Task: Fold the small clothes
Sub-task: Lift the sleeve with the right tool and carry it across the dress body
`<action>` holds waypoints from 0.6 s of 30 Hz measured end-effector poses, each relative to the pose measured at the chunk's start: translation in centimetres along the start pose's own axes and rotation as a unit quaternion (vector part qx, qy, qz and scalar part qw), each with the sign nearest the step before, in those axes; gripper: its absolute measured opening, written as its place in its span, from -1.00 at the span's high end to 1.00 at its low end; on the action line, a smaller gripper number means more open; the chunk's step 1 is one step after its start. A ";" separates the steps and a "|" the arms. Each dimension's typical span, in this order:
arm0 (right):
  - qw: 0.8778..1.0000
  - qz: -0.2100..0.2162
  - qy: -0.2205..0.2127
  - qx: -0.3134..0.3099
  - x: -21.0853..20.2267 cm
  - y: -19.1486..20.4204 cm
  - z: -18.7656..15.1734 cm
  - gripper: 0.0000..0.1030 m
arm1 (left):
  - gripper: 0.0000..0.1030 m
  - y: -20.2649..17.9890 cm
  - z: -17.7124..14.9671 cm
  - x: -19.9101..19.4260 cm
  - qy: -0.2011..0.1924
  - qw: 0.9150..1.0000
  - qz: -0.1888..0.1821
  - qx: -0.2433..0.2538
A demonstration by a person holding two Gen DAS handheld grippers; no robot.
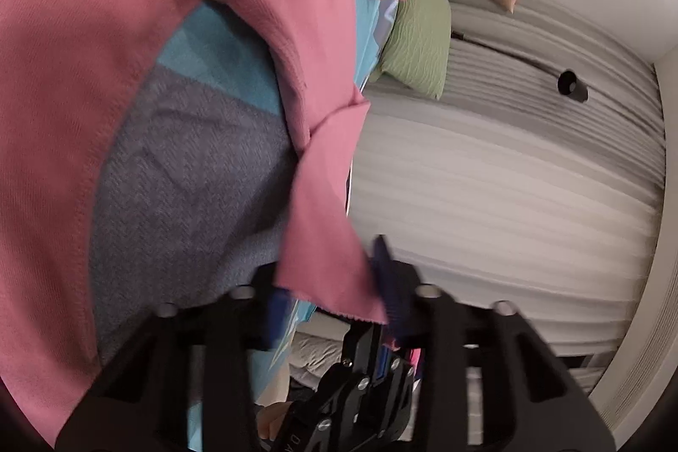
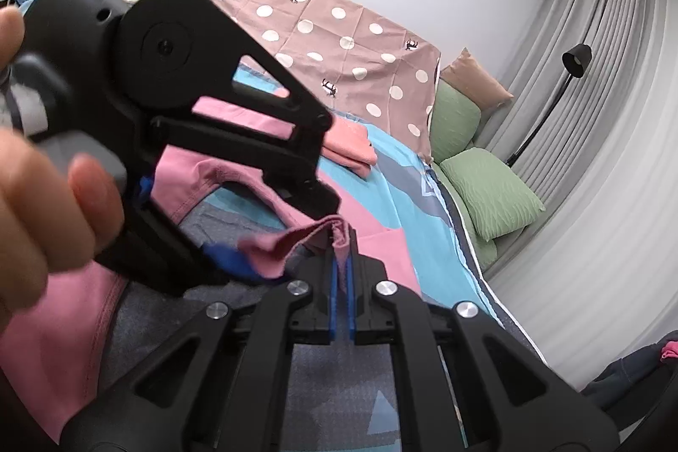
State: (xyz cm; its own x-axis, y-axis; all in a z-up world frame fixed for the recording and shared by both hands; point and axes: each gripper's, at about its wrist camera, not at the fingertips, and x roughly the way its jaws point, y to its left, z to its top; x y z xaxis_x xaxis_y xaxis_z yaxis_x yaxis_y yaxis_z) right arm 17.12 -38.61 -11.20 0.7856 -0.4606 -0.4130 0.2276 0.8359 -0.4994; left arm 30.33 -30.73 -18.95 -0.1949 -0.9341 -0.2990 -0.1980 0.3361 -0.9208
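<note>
We hold the right gripper (image 2: 342,274) clenched on a bunched corner of the pink garment (image 2: 296,244). Our left gripper (image 1: 334,282) grips another corner of it, just left of the right one. The cloth hangs above the bedspread (image 2: 407,172), ahead of both.

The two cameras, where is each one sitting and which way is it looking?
Left wrist view: sits on the left gripper, looking along its fingers at the pink garment it pinches, over the bed toward the curtains; only the gripper shows.
Right wrist view: sits on the right gripper, looking across the bed toward the polka-dot cloth; the person's hand holding the left gripper shows.
Both see the pink garment, green pillows, the curtains and the lamp.
</note>
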 end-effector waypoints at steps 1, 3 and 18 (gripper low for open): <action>1.000 -0.001 0.001 -0.001 -0.1 0.1 -0.1 0.95 | 0.48 0.0 0.0 -0.2 -0.003 1.000 0.000 -0.001; 1.000 -0.001 0.002 0.001 -0.2 0.0 -0.2 0.95 | 0.64 -0.1 0.1 -0.7 -0.011 1.000 0.001 0.002; 0.996 0.024 -0.046 -0.075 -3.4 3.1 3.5 0.95 | 0.99 -8.5 0.4 -6.0 -0.068 0.980 0.077 0.171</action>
State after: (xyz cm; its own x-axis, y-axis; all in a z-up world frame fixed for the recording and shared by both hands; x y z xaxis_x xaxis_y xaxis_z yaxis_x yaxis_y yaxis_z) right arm 17.20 -33.40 -8.74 0.8444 -0.3867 -0.3708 0.1062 0.7991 -0.5917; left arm 33.55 -28.02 -9.44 -0.0619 -0.8904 -0.4509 0.1626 0.4368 -0.8848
